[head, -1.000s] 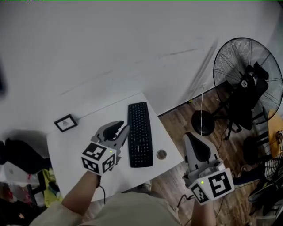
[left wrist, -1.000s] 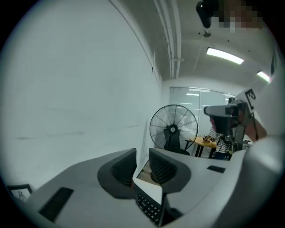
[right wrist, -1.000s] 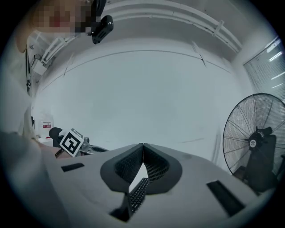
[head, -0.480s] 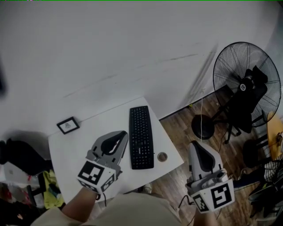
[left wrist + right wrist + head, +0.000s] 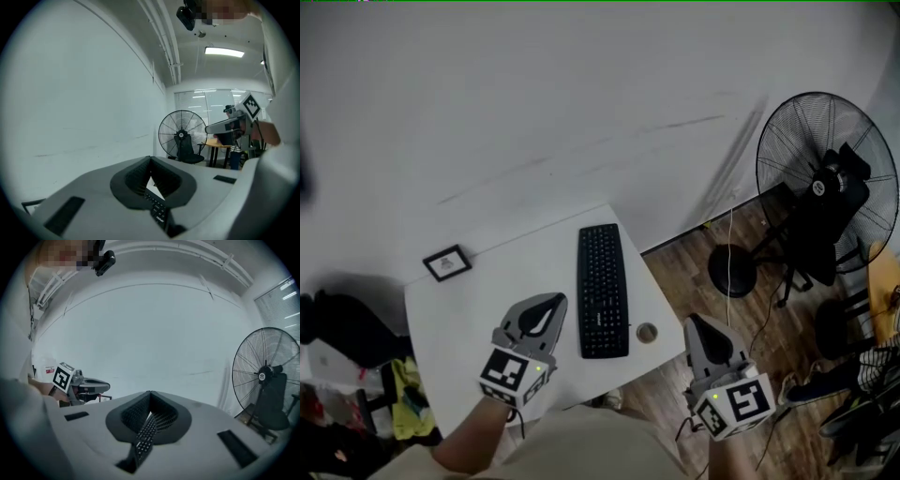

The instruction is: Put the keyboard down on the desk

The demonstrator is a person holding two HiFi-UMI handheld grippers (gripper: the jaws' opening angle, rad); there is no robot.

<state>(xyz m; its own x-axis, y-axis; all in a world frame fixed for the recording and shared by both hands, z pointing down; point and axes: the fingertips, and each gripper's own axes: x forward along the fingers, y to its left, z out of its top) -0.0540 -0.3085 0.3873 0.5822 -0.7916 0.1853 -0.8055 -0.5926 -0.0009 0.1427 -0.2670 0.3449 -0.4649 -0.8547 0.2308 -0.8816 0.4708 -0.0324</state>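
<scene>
The black keyboard [image 5: 603,291] lies flat on the white desk [image 5: 459,309], lengthwise away from me. My left gripper [image 5: 555,300] hovers just left of the keyboard's near end, shut and empty, clear of the keys. My right gripper [image 5: 697,323] hangs past the desk's right edge over the floor, also shut with nothing in it. In the left gripper view the jaws [image 5: 151,158] meet at the tip, and the keyboard [image 5: 157,209] shows below them. The right gripper view shows its jaws [image 5: 150,392] closed, with the keyboard [image 5: 144,438] beyond.
A small framed picture [image 5: 448,263] lies at the desk's far left. A small round object [image 5: 646,332] sits right of the keyboard near the desk edge. A standing fan [image 5: 825,178] and a black chair [image 5: 825,225] stand on the wooden floor to the right.
My left gripper has drawn back from the keyboard's left edge toward me and its jaws have closed. My right gripper has shifted slightly left. The keyboard stays put on the desk.
</scene>
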